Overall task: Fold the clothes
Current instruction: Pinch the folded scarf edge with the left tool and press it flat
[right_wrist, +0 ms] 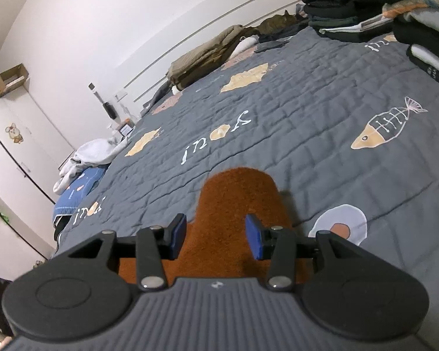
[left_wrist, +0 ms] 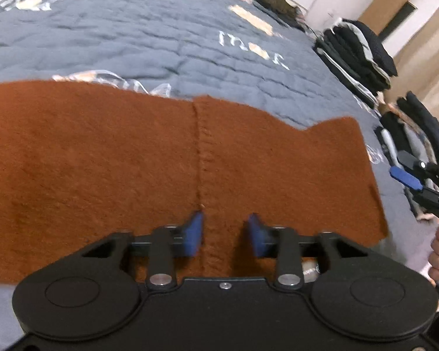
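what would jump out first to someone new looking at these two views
A rust-orange sweater lies flat on the grey quilt, its seam running up from the open left tongs. In the right wrist view, one sleeve stretches ahead of the open right tongs, with dark folded clothes stacked top right.

A grey quilted bedspread [right_wrist: 292, 111] covers the bed; white walls [right_wrist: 102, 23] behind, a white wardrobe [right_wrist: 17, 152] far left.

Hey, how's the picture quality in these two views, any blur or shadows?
Left wrist: the rust-brown sweater and quilt look smeared by motion blur, with fisheye bending. Right wrist: sharper; the sleeve casts a soft shadow to its right, and the walls curve.
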Available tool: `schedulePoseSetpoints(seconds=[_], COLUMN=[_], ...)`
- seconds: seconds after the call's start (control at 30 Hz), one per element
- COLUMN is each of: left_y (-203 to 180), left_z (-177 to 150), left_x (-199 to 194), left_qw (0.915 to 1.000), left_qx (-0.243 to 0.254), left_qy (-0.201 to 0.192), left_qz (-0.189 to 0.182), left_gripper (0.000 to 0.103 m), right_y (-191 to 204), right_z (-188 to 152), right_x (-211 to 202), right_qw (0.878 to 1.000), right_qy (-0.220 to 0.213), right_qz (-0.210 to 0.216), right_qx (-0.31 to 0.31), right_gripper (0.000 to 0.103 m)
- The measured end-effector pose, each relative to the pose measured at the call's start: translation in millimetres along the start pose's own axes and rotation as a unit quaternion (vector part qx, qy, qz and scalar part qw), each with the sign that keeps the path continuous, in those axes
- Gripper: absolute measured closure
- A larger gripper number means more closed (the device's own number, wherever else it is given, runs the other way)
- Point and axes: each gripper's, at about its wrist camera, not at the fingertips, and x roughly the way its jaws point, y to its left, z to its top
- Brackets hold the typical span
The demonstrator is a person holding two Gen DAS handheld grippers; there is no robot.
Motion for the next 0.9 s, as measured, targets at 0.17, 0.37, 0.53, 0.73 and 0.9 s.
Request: schedulePoseSetpoints(seconds=[0.17,0.37,0.53,0.73,0.9], left_y=[2.1,7.3,6.7,15.7,42.4], left_z=[-1.9,1.0,5.2,14.6,20.2], left_x=[8.2,9.5,-0.8,-27.1,-57.7], left_qw=[0.9998,0.9990,0.9971,0.9958,0.9939], left_qx=[-0.012,-0.032,-0.038,-0.038,-0.047], left_qy=[0.012,0.012,-0.016,-0.060,-0.097], left_qz=[0.003,-0.029,-0.064,-0.057,-0.023], left_gripper=[0.074,0.074,0.090,0.092,0.092], right_y=[-1.6,0.0,-1.3,-2.9,0.5], right_z=[-0.7,-3.3,-5.0,-6.6,-9.2], right_x=[1.2,5.0,6.3,6.1,11.4], right_qw=[1.000,1.000,1.000,1.000,1.000], right_qy=[0.000,0.008,0.008,0.007,0.014], right_qz=[0.007,-0.003,-0.007,-0.007,-0.006], right_qx=[0.017,0.010,0.012,0.020,0.015], right_gripper=[0.059,0.059,0.059,0.059,0.059])
